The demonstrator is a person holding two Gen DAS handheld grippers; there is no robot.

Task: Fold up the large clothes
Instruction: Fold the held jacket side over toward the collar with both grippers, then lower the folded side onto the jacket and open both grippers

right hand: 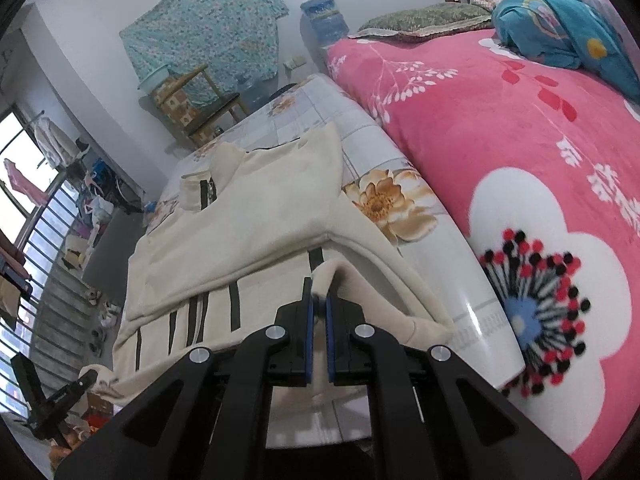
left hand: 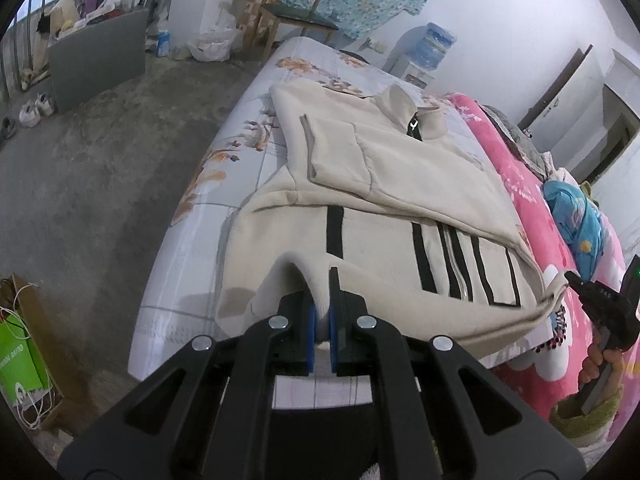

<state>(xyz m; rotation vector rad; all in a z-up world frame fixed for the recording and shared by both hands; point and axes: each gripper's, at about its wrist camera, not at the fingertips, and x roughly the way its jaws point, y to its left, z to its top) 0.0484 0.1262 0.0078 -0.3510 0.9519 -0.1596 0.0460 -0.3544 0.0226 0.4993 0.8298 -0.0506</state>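
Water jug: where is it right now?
The water jug stands against the far wall in the right wrist view, right of the wooden chair, behind the pink blanket.

**Cream, pink and pale florals**

The zip jacket [left hand: 400,184] is cream with black vertical stripes across its lower part and a black zip at the collar. It lies on a bed sheet [left hand: 240,148] of pale grey-white checks printed with orange-brown flowers. The blanket [right hand: 500,152] beside it is hot pink, with white sprigs, red leaves and a big white blossom dotted black and red around a blue centre. Both black grippers have blue fingers [left hand: 313,332].
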